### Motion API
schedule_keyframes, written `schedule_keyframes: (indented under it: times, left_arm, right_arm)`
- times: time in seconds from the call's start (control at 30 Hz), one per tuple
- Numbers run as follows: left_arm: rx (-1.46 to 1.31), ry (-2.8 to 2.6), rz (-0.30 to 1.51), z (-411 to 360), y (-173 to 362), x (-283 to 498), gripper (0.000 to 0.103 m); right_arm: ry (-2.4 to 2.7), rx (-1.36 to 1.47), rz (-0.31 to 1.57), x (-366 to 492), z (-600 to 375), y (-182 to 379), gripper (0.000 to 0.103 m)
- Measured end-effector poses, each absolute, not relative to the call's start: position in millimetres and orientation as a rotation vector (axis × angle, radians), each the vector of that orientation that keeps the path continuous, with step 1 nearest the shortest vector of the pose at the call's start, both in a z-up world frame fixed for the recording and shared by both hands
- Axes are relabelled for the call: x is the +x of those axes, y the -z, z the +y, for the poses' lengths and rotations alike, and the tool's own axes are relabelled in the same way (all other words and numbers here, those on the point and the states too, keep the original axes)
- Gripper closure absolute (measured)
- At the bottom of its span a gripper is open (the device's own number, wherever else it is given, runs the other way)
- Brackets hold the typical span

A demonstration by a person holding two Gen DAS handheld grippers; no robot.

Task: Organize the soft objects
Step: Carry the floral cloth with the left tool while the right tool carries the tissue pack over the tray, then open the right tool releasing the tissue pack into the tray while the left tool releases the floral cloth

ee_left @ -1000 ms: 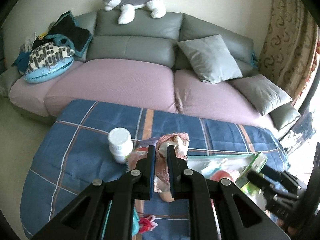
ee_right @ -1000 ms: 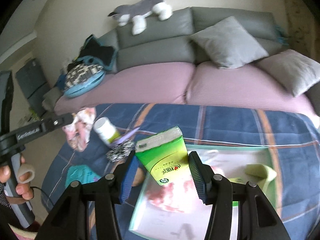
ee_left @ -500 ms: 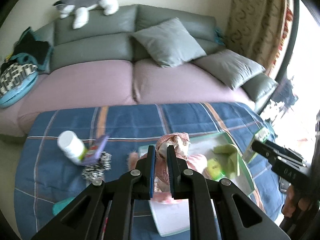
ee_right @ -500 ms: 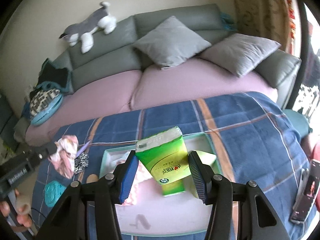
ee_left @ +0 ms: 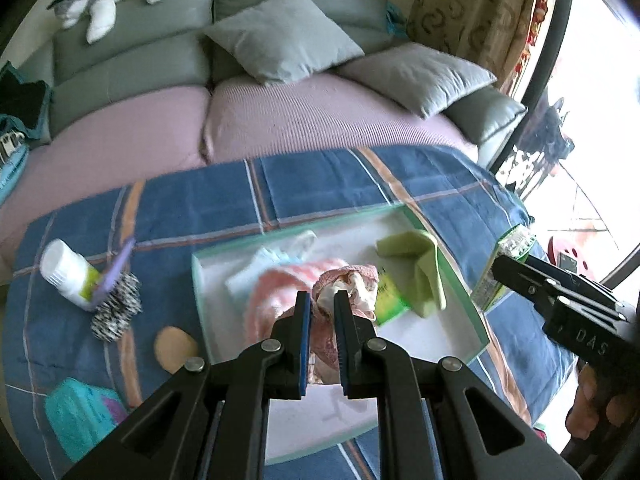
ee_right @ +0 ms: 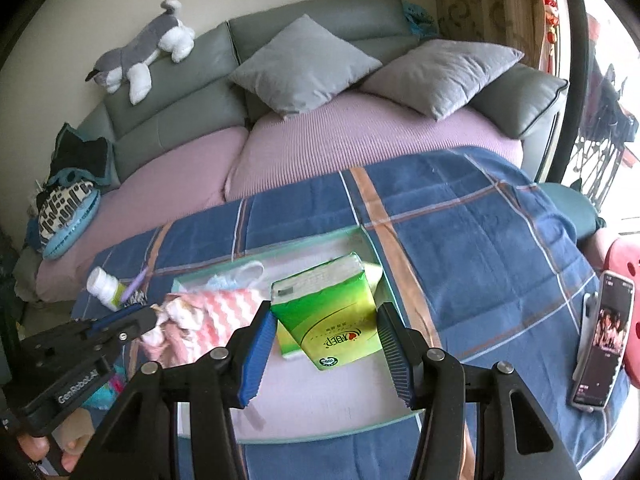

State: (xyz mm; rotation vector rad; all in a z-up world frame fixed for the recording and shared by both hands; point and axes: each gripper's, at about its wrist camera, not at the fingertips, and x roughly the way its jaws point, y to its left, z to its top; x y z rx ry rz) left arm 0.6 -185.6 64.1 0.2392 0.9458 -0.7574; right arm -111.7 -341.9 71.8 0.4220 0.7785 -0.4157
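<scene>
A pink cloth [ee_left: 352, 284] is pinched in the narrow left gripper [ee_left: 320, 312] and a green tissue pack [ee_right: 328, 316] is clamped in the right gripper [ee_right: 326, 344], both over the white tray [ee_left: 456, 344]. Each should be lowered inside the rim before release.

A blue plaid blanket [ee_left: 328, 184] is covering the surface below both sets of jaws. A shallow white tray [ee_left: 456, 344] is lying on it directly under them; a white bottle [ee_left: 66, 270], a zebra-print scrunchie [ee_left: 116, 308] and a teal pouch [ee_left: 80, 416] are lying left of the left jaws, and a phone [ee_right: 604, 340] is lying right of the right jaws.
</scene>
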Motion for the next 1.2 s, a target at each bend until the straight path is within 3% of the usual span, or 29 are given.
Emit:
schedule_keyframes:
  times: [0.43, 0.97, 1.07, 1.2]
  left_arm:
    - [0.275, 0.759, 1.095, -204.6, -16.1, 1.2, 0.091]
    - [0.264, 0.695, 1.215, -209.8, 26.9, 15.8, 0.091]
    - [0.261, 0.692, 1.217, -209.0, 26.8, 16.0, 0.088]
    - [0.258, 0.686, 1.225, -209.4, 27.1, 17.6, 0.077]
  right_arm:
    - [0.408, 0.465, 0.991, -104.5, -348.4, -10.0, 0.048]
    - [0.382, 0.457, 1.077, -93.8, -346.0, 13.2, 0.048]
    - [0.379, 0.454, 1.083, -92.9, -345.1, 14.8, 0.048]
    - [0.373, 0.457, 1.088, -91.8, -344.9, 16.8, 0.048]
